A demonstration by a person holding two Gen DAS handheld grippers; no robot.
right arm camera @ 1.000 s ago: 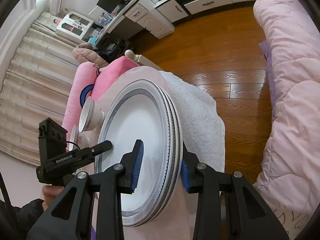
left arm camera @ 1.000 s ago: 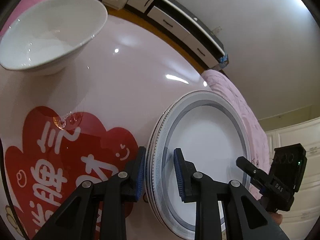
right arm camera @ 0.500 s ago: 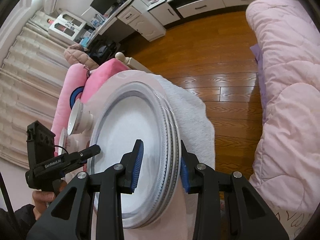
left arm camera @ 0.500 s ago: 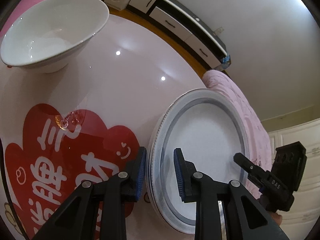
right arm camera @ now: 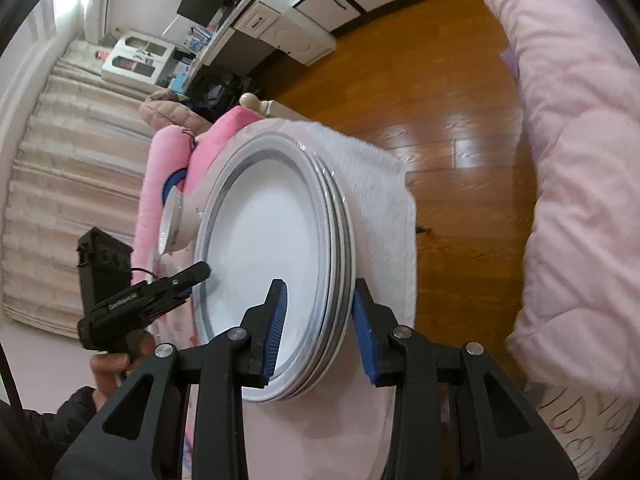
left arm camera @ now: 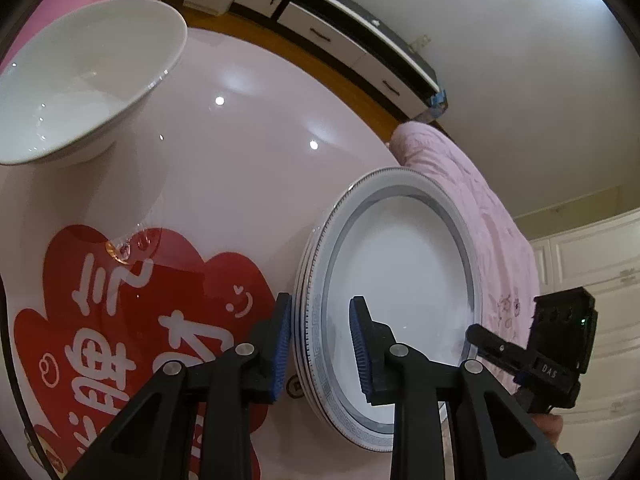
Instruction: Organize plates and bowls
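A stack of white plates with grey patterned rims hangs tilted just over the glossy pink table, held from two sides. My left gripper grips the near rim with its blue pads on both faces, and its jaws are opening slightly. On the opposite rim my right gripper is shut on the stack. Each gripper shows in the other's view: the right gripper and the left gripper. A white bowl stands on the table beyond the plates.
A red sticker with white characters covers the table's near part. A white towel lies under the plates' far side. A pink quilt, pink cushions, wooden floor and cabinets surround the table.
The plate stack, held by both grippers, has shifted a little and sunk toward the tabletop. The right gripper has rolled slightly. The bowl has stayed in place.
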